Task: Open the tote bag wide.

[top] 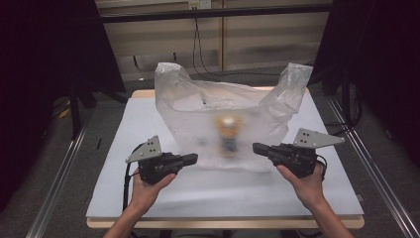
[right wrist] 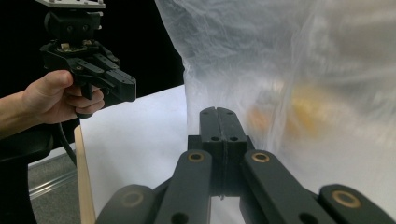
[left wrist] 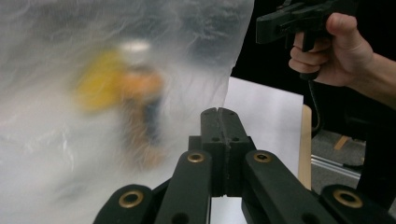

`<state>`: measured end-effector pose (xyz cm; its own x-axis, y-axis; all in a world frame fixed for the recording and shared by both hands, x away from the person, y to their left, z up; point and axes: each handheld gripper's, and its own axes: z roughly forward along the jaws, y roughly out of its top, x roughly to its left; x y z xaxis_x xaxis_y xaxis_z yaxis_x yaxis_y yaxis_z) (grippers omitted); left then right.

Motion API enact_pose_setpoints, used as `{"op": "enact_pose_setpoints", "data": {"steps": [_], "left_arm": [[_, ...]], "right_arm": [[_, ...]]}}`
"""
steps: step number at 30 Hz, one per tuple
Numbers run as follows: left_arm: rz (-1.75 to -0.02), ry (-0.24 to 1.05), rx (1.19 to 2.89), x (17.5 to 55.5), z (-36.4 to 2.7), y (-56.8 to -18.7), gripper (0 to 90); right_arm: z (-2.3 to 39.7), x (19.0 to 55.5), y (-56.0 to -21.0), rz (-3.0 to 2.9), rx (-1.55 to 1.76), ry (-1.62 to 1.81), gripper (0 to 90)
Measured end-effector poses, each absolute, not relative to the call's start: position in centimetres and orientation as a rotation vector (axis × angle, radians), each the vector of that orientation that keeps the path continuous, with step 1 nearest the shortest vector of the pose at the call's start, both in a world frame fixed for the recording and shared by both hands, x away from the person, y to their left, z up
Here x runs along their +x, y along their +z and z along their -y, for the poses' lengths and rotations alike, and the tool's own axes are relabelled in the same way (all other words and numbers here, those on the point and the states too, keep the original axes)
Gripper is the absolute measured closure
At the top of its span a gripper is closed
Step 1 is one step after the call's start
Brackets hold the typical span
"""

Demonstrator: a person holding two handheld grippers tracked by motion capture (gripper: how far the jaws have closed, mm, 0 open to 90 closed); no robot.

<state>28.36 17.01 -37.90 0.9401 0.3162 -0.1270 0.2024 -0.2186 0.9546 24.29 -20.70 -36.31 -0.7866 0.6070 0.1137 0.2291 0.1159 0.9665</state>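
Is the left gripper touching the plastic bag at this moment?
Cannot tell. In the high view the left gripper tip reaches the plastic bag edge with no clear gap; its own view shows shut jaws before the film, contact unclear.

A plastic bag stands in the middle of the desk, with its two handles sticking up. A bottle stands inside the bag. The left hand-held gripper is just to the left of the bag. The right hand-held gripper is just to the right of it. Both point in at the bag from the front part of the desk.
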Motion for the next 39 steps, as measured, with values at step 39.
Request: {"op": "enact_pose_setpoints", "data": {"steps": [39], "left_arm": [[-0.335,0.190,1.713,33.4,-14.4,-28.1,90.0]], "right_arm": [[18.6,29.5,-26.7,-2.049,0.745,1.713,90.0]]}}
